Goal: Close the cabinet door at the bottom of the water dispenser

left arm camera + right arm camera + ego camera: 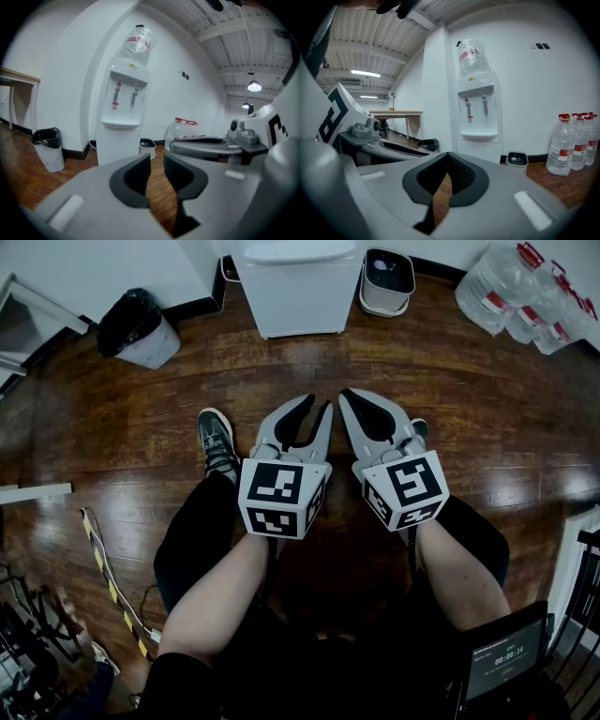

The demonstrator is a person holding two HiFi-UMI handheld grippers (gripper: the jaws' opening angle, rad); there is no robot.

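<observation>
**White, grey and brown wood**

The water dispenser [298,287] is finished in plain white, and the floor [187,381] is seen in glossy brown wood grain. The left gripper [319,405] and right gripper [347,396] are coloured grey with black pads, each marked with black squares on white. The bottles [506,282] are capped in red.

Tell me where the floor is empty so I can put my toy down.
The wood floor between the water dispenser and the shoe is bare, also beside the black-bagged bin. Crowded: the right corner with water bottles and the small bin.
</observation>
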